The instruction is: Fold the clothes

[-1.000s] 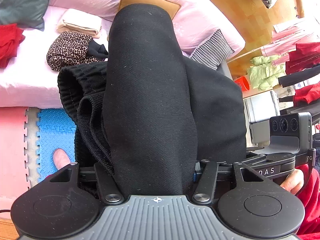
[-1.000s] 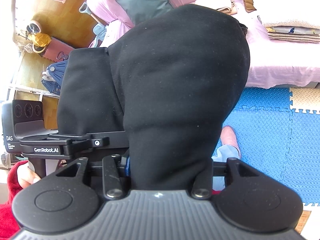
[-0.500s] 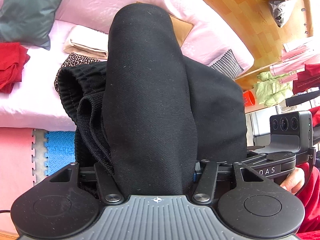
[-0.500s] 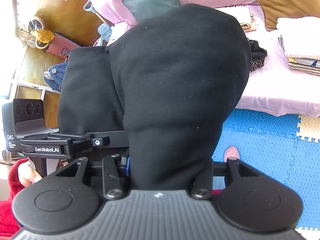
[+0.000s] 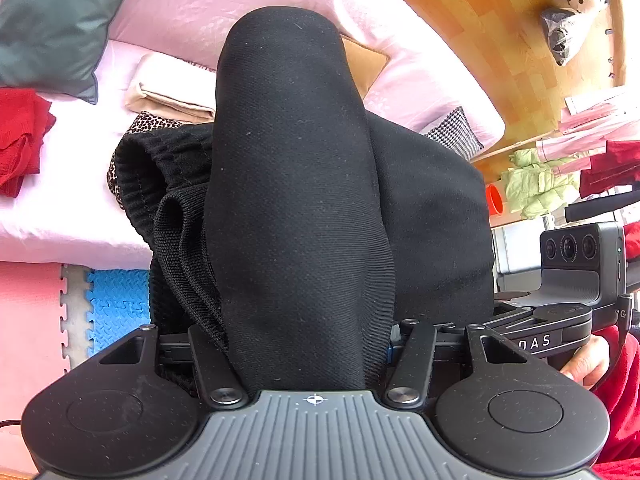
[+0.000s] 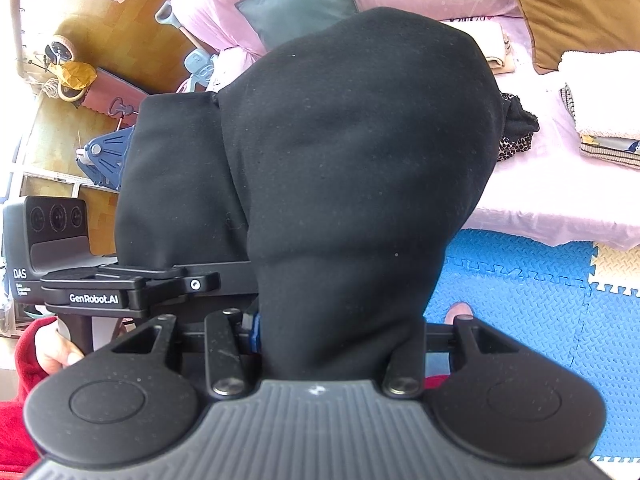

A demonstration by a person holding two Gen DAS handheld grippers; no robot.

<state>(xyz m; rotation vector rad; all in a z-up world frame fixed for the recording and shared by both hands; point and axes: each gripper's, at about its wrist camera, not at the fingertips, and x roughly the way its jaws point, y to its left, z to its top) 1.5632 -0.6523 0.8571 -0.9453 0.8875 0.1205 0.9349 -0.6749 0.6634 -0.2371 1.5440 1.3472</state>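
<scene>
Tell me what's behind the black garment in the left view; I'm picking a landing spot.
Behind the black garment: a pink bed with beige folded cloth and a leopard-print piece. The rest is covered.

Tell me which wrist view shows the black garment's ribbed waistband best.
The left wrist view. There the black garment bunches over the left gripper, and its ribbed waistband is exposed, stitching visible. The right wrist view shows only smooth black cloth draped over the right gripper; no ribbing can be made out there.

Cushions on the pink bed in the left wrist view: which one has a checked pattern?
The small houndstooth cushion, right of the black garment; the grey-green and brown ones are plain.
</scene>
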